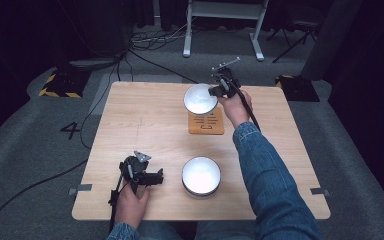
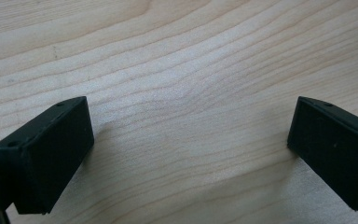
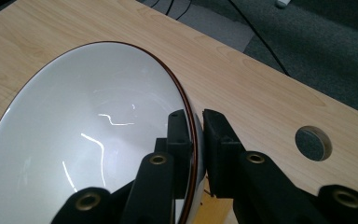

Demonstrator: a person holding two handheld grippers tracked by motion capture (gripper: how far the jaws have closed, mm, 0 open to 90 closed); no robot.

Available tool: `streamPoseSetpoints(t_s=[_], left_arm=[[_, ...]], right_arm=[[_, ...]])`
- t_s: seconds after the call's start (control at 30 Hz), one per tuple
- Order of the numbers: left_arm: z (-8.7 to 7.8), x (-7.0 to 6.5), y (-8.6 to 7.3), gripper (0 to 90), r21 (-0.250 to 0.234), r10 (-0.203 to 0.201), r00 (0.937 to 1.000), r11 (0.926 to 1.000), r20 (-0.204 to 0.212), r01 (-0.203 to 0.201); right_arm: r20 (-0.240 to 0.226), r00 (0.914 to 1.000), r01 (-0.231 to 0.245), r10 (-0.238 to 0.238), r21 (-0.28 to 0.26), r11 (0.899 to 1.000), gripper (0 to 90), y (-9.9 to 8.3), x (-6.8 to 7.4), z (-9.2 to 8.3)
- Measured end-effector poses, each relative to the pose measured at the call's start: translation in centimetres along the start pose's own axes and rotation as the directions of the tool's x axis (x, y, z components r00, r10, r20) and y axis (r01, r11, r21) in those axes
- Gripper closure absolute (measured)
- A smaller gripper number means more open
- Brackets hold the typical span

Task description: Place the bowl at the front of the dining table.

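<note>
1. Up at the far side of the table, a glossy white ceramic bowl with a thin brown rim hangs tilted above a small orange wooden coaster with dark markings, its open face turned toward the camera overhead.
2. The right gripper pinches that bowl's rim, one black jaw inside the wall and one outside, pressed tight on it.
3. The left gripper rests near the table's front edge with its jaws spread wide and nothing between them, just bare wood beneath.
4. A second white round bowl sits upright just beside the left gripper, apart from it.
5. The pale wood-grain table stands on grey carpet, cables trailing behind.
</note>
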State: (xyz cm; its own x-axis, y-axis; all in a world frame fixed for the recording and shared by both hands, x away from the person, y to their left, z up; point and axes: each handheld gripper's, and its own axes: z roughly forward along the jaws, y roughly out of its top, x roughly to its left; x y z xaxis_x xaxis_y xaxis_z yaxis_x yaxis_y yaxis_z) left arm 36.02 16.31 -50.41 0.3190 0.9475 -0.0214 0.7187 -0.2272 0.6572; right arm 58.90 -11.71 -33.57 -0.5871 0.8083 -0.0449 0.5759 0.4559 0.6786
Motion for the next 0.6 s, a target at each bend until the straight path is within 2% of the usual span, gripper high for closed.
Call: streamPoseSetpoints(t_s=[0.2,0.4,0.6], left_arm=[[0.0,0.0,0.0,0.4,-0.001,-0.002,1.0000,1.0000,0.002,0.002],[0.0,-0.1,0.0,0.4,-0.003,-0.008,1.0000,1.0000,0.003,0.008],[0.0,-0.1,0.0,0.4,-0.002,-0.008,0.9999,1.0000,0.006,0.008]], right_arm=[[0.014,0.9992,-0.039,0.039,0.016,0.999,81.7,-0.3,-1.2,1.7],[0.028,0.9978,-0.061,0.060,0.036,0.997,81.7,-0.7,-1.8,3.1],[0.019,0.9960,-0.088,0.087,0.055,0.995,81.7,-1.2,-2.3,4.8]])
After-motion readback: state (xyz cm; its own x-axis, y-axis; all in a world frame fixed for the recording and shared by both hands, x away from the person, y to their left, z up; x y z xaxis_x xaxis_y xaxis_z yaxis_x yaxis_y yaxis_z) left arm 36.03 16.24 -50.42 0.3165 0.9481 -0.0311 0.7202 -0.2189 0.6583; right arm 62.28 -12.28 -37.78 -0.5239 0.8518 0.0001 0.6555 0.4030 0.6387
